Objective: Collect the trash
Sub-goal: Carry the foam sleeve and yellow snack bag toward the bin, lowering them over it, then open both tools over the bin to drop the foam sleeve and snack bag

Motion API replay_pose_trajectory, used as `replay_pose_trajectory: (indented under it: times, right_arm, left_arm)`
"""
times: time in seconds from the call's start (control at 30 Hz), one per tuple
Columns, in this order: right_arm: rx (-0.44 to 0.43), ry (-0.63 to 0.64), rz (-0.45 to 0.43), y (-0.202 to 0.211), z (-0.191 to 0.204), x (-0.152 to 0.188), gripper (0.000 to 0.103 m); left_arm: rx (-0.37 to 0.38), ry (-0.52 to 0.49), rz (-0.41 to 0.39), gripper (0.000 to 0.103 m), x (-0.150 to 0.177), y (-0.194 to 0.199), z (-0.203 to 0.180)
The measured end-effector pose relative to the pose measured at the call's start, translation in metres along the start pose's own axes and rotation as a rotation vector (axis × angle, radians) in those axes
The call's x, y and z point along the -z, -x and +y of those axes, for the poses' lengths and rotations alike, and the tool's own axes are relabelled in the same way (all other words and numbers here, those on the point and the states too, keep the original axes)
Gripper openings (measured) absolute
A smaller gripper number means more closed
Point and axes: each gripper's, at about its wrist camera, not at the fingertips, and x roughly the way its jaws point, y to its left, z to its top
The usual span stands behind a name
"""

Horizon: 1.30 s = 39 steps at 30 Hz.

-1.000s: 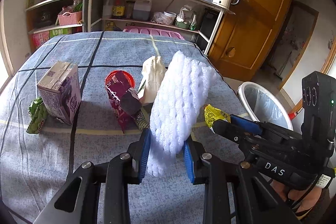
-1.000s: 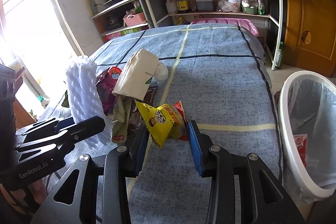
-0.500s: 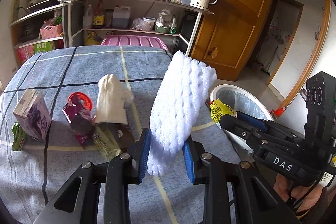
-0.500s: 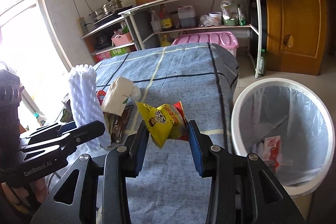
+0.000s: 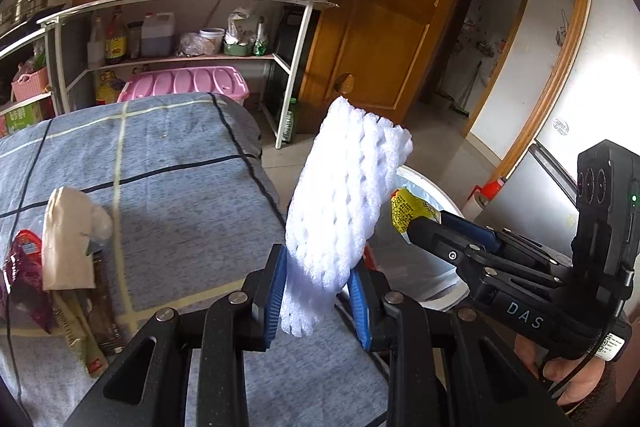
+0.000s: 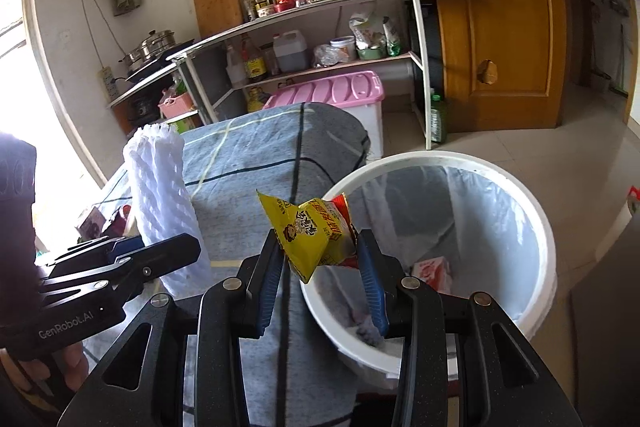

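Two loads: both claws are full, so this is the carry-to-bin step.
Left claw (image 5: 316, 293): clamped on the white foam net (image 5: 344, 203), at the table's (image 5: 180, 195) right edge, bin just beyond.
Right claw (image 6: 324, 281): clamped on the yellow snack packet (image 6: 308, 231), over the near rim of the white bin (image 6: 532, 211).
Next: carry both over the liner (foam net is farther out), then let go.
Left behind: wrappers (image 5: 60, 267) at the table's left.

Bin mouth (image 6: 536, 211) wide open, nothing blocking above it.
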Motion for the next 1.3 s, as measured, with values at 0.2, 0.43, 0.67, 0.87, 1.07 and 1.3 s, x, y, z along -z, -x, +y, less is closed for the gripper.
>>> replay_pose_trajectory:
  times: [0.2, 0.43, 0.67, 0.87, 1.07, 1.3]
  right_arm:
    - [0.059, -0.057, 0.006, 0.0, -0.04, -0.002, 0.039]
    - [0.105, -0.106, 0.024, -0.001, -0.076, 0.002, 0.039]
    - [0.108, -0.142, 0.02, 0.001, -0.091, 0.005, 0.039]
    - [0.12, -0.132, 0.036, -0.008, -0.091, 0.006, 0.039]
    - [0.168, -0.119, 0.059, -0.019, -0.096, 0.007, 0.039]
    - [0.203, -0.114, 0.097, -0.029, -0.105, 0.008, 0.052]
  left_arm:
    - [0.044, -0.048, 0.035, 0.03, -0.01, -0.031, -0.029]
    - [0.12, -0.07, 0.063, 0.03, -0.01, -0.054, -0.052]
    - [0.221, -0.056, 0.05, 0.03, -0.006, -0.051, -0.054]
    - [0.223, -0.019, 0.08, 0.03, -0.007, -0.063, -0.044]
    - [0.173, -0.034, 0.107, 0.03, -0.012, -0.08, -0.047]
    - [0.141, -0.045, 0.113, 0.052, -0.015, -0.083, -0.051]
